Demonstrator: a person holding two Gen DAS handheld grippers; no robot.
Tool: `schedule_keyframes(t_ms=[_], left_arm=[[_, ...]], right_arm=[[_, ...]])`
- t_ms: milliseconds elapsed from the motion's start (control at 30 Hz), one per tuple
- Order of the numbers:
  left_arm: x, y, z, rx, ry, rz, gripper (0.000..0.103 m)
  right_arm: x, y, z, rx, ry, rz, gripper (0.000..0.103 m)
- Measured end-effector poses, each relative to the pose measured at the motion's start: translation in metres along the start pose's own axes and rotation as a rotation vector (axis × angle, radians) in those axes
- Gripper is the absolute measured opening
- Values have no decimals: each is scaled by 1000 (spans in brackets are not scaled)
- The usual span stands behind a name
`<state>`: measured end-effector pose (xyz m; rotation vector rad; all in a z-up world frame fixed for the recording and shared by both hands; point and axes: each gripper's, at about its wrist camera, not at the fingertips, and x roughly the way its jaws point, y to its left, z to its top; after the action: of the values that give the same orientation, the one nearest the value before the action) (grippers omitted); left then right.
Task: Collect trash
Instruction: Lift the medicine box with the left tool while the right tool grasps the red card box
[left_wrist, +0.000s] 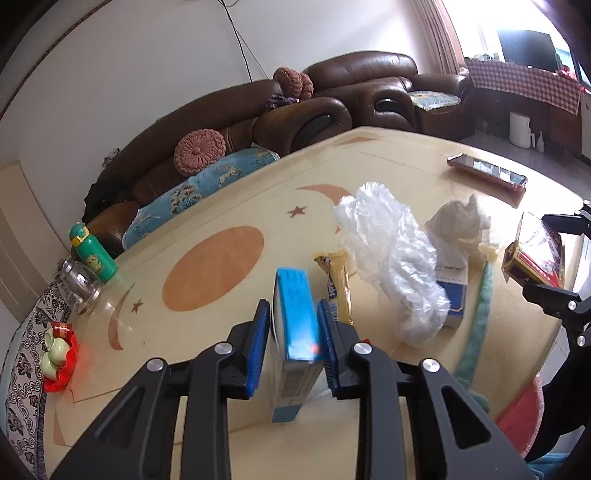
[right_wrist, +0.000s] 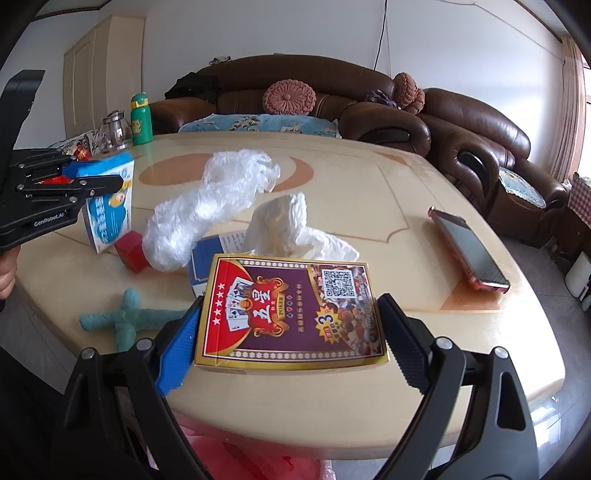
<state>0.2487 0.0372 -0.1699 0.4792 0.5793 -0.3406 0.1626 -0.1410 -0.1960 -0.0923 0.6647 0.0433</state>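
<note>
Card box (right_wrist: 291, 314) clamped in right fingers (right_wrist: 400, 339) above table edge (right_wrist: 332, 435); left fingers (left_wrist: 260, 332) grip blue carton (left_wrist: 295, 317).

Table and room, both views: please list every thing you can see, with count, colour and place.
blue box: 1, blue-white, in left gripper
card box: 1, red-gold, in right gripper
plastic bag: 1, clear white, table middle
tissue: 1, white, beside bag
navy box: 1, under bag
snack wrapper: 1, yellow
red block: 1
felt toy: 1, teal, near edge
phone: 1, pink
bottle: 1, green, far corner
glass jar: 1, beside bottle
sofa: brown, behind table
left gripper: jaws clamped
right gripper: jaws clamped
</note>
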Motion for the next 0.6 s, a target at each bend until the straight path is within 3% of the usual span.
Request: schedule_keyframes(t_ms=[167,600], left_arm=[[-8,3,0,-15,-14,-14,22],[-17,3,-2,7,-29,12,21]], right_arm=[[-10,0,0,-5,-13,-26,88],[-14,1,4,-2,-26,-22,88]])
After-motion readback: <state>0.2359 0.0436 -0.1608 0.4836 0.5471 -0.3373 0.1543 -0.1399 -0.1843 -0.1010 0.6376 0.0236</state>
